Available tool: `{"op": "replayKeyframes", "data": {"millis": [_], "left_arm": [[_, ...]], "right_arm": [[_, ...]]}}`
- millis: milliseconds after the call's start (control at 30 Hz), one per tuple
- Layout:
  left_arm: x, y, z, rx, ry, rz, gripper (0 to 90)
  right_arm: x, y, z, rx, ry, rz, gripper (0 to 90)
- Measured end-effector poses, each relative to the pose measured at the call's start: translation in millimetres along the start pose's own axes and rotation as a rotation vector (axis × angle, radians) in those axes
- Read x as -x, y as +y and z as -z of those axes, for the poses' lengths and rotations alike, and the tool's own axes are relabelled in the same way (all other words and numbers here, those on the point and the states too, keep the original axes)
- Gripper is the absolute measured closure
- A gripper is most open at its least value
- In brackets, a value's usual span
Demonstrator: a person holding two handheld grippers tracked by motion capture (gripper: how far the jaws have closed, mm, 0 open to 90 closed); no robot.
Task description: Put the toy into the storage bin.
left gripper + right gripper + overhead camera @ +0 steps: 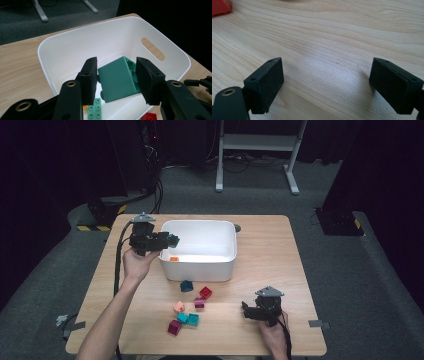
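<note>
Green plastic building brick (pixel 117 80) is sitting clamped in my left gripper (pixel 116 80) above the white plastic tub (pixel 62 50); I'm thinking a low, centred release avoids bouncing. My right gripper (pixel 325 85) is resting wide open, empty, over the wooden desk (pixel 324 30).

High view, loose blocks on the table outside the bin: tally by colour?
Teal blocks: 3
Magenta blocks: 2
Red block: 1
Pink block: 1
Total: 7
</note>
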State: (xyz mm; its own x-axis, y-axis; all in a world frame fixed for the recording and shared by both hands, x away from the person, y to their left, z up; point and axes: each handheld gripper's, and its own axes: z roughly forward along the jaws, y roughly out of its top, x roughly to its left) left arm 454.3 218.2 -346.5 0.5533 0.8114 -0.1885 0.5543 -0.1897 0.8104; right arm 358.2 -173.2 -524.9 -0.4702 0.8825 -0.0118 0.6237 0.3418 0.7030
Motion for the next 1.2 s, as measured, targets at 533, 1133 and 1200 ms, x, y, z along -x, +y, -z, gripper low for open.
{"op": "replayKeyframes", "data": {"millis": [533, 1133, 1200], "left_arm": [[-8.9, -3.8, -37.4, -0.043, 0.043, 0.027, 52.8], [-13.5, -9.2, -52.9, -0.098, 0.077, 0.004, 49.5], [-13.4, -9.2, -55.0, -0.099, 0.075, 0.006, 46.2]], "right_arm": [[0.1, 0.0, 0.0, -0.001, 0.000, 0.002, 11.9], [0.1, 0.0, 0.0, -0.001, 0.000, 0.002, 11.9], [0.0, 0.0, 0.0, 0.000, 0.000, 0.000, 11.9]]}}
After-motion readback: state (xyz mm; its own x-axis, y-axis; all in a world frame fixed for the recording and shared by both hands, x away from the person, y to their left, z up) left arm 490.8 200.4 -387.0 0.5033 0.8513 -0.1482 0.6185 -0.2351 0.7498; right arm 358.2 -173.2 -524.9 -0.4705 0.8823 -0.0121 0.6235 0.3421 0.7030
